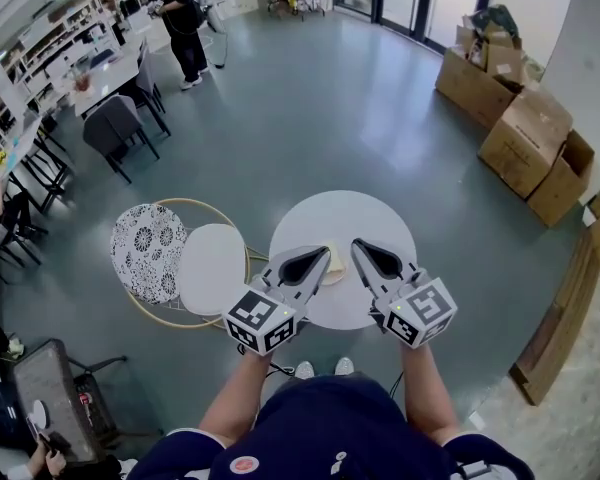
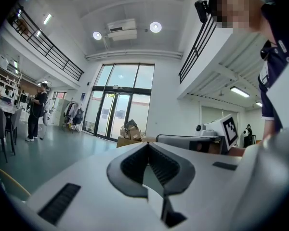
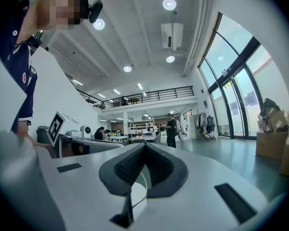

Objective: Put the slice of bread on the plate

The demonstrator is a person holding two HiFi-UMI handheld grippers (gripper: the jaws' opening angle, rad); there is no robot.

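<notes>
In the head view a round white table (image 1: pixel 380 218) stands right in front of me. A pale beige flat piece, likely the slice of bread (image 1: pixel 335 269), lies on it and is partly hidden by my left gripper. I cannot make out a plate against the white top. My left gripper (image 1: pixel 323 254) and right gripper (image 1: pixel 358 244) hover side by side above the table's near half, both pointing level. Both gripper views look out across the room above the table. The left gripper (image 2: pixel 148 145) is shut and empty; the right gripper (image 3: pixel 145 146) is shut and empty too.
Left of the table are a white round seat (image 1: pixel 212 268) in a gold ring frame and a patterned round cushion (image 1: pixel 148 251). Cardboard boxes (image 1: pixel 525 128) stack at the back right. Desks and chairs (image 1: pixel 115 128) and a standing person (image 1: pixel 185 18) are at the back left.
</notes>
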